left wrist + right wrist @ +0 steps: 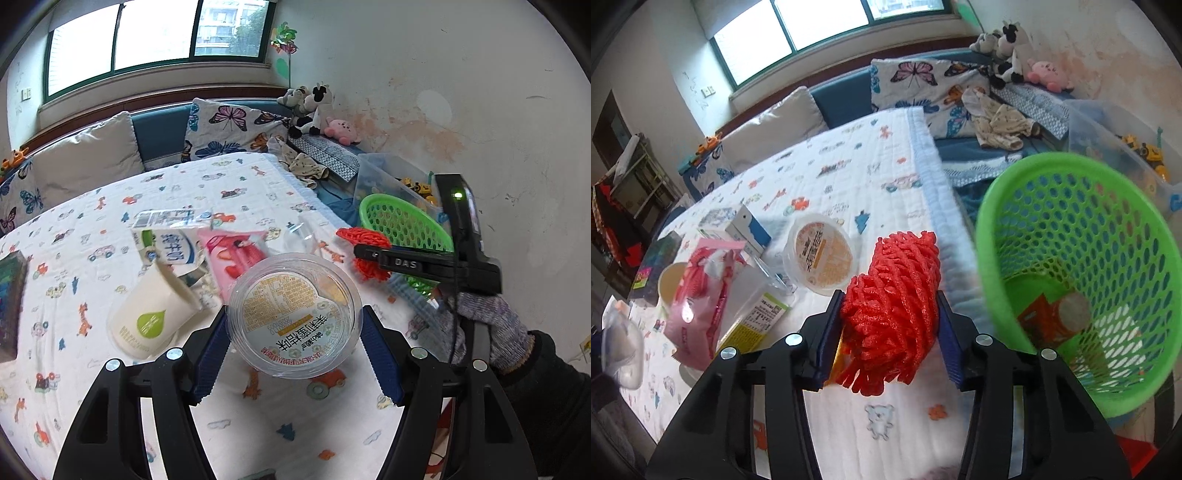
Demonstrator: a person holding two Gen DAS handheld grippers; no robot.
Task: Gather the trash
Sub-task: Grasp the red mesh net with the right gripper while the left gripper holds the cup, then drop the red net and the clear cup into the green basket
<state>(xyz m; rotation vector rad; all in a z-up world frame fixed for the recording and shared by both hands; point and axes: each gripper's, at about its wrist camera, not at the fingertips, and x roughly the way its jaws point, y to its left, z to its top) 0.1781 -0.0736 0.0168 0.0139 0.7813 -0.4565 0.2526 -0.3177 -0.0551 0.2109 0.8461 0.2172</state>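
Clear round plastic cup with printed lid [295, 314] clamped in left gripper [295, 354], red foam fruit net [892, 314] squeezed in right gripper [888, 332], green perforated plastic basket [1078, 266] just beside, cartoon-print white bedspread [849, 166] underneath.

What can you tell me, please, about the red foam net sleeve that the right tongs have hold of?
The red foam net sleeve is a soft, open-mesh fruit wrapper, bright red and bunched into a crumpled wad. The right tongs are shut on it, their blue pads pressing its two sides, with loose strands hanging below. It is held above the printed white quilt, just beside the green perforated plastic basket.
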